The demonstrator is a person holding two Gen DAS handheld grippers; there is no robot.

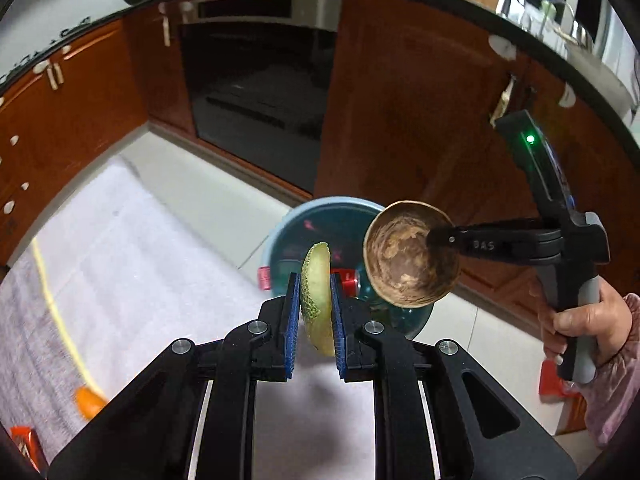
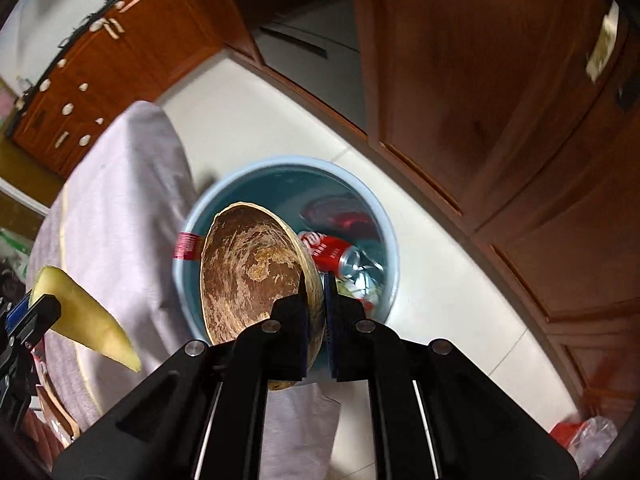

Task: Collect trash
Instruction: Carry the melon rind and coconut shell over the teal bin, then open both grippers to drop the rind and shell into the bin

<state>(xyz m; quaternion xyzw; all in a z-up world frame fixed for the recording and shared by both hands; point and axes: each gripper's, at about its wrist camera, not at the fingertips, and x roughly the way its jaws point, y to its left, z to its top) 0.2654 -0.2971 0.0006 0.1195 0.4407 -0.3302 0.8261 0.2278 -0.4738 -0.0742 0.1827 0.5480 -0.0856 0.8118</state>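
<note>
Reddish-brown wooden cabinets (image 1: 400,100) are seen along the white tiled floor (image 1: 208,196), with a black-glass built-in oven (image 1: 260,88) set between them. A pale grey cloth (image 2: 120,208) is spread over a surface.

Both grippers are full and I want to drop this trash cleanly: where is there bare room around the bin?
Bare pale floor runs between the blue bin and the wooden cabinets. The grey cloth beside the bin is mostly bare. Inside the bin it is crowded: a red can and wrappers. The melon rind and brown shell hang over it.
</note>
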